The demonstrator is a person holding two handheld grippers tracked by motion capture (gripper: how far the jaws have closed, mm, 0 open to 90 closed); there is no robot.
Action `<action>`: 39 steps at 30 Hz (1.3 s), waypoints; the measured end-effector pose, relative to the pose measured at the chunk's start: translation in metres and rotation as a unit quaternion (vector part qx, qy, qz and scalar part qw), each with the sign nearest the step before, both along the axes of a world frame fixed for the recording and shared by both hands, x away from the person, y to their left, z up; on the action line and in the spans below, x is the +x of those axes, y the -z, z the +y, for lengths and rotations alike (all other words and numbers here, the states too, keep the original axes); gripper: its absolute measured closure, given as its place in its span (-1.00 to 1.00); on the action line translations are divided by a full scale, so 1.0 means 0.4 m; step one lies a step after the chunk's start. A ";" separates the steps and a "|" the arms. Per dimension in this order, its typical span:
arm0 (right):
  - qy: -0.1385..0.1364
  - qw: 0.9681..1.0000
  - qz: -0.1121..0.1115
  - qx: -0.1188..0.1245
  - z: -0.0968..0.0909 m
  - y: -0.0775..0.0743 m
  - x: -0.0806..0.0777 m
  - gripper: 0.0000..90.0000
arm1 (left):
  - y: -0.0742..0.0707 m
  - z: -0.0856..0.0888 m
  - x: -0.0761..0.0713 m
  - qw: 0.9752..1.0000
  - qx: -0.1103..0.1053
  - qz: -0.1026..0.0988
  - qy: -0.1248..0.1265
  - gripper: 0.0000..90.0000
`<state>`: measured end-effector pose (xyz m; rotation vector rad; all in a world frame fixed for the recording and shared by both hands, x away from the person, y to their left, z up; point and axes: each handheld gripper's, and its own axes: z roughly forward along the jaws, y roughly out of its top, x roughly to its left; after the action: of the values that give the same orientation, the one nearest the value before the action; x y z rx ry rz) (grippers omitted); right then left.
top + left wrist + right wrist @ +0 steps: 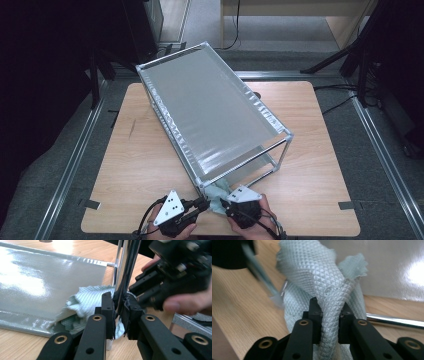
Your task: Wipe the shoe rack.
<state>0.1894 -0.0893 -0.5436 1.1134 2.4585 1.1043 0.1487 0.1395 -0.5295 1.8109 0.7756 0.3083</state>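
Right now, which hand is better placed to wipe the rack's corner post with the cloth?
The right. The right gripper is shut on the cloth, bunched beside the post. The left gripper is clamped on that post, so it seems better placed to steady the rack.

Your pale green waffle-textured cloth (pixel 332 302) lies bunched on the bench by the rack's (pixel 215 105) near corner post (pixel 125 277), one fold pinched up into a twisted ridge, the rest crumpled.
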 end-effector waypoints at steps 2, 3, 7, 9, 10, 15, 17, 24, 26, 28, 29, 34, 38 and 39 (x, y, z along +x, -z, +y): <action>0.019 1.000 0.002 0.000 -0.030 -0.002 0.019 0.76 | 0.000 0.000 0.000 1.000 0.000 0.000 0.000 0.81; 0.031 1.000 0.000 -0.003 -0.049 -0.003 0.030 0.76 | 0.000 0.000 0.000 1.000 0.000 0.000 0.001 0.81; 0.096 0.995 -0.004 -0.001 -0.133 -0.003 0.077 0.74 | -0.001 0.000 0.000 1.000 0.000 0.001 0.000 0.81; 0.129 0.992 -0.008 -0.003 -0.171 0.000 0.097 0.72 | -0.001 0.000 0.001 1.000 0.000 0.002 -0.001 0.81; 0.144 0.990 -0.009 -0.003 -0.187 0.001 0.104 0.72 | -0.001 -0.001 0.001 1.000 0.000 0.002 -0.001 0.81; 0.163 0.986 -0.012 -0.014 -0.189 0.003 0.104 0.74 | -0.001 -0.001 0.000 1.000 0.000 0.003 -0.002 0.81; 0.150 0.988 -0.016 -0.020 -0.164 0.002 0.090 0.74 | -0.001 -0.002 0.001 1.000 -0.001 0.003 -0.003 0.80; 0.065 0.998 -0.010 -0.017 -0.036 0.003 0.024 0.74 | -0.001 -0.003 0.001 1.000 -0.001 0.003 -0.006 0.81; 0.037 0.999 -0.012 -0.020 0.001 0.003 0.002 0.74 | 0.000 -0.003 0.000 1.000 0.000 0.003 -0.007 0.81; 0.011 1.000 -0.011 -0.023 0.028 0.003 -0.016 0.73 | 0.000 -0.003 0.000 1.000 0.000 0.002 -0.006 0.81; 0.005 0.999 -0.017 -0.029 0.035 0.003 -0.021 0.74 | 0.000 -0.002 0.000 1.000 0.000 0.002 -0.006 0.81; 0.022 1.000 -0.009 -0.020 -0.008 0.002 0.010 0.75 | 0.000 -0.002 0.001 1.000 0.000 0.002 -0.005 0.81; 0.085 0.996 -0.009 -0.012 -0.087 0.003 0.060 0.72 | 0.000 -0.002 0.001 1.000 0.000 0.002 -0.005 0.81; 0.104 0.994 -0.011 -0.014 -0.108 0.003 0.072 0.71 | 0.000 -0.002 0.001 1.000 0.000 0.002 -0.005 0.81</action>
<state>0.2182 -0.1327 -0.5449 1.3059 2.2712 1.0122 0.1490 0.1387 -0.5296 1.8088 0.7865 0.3119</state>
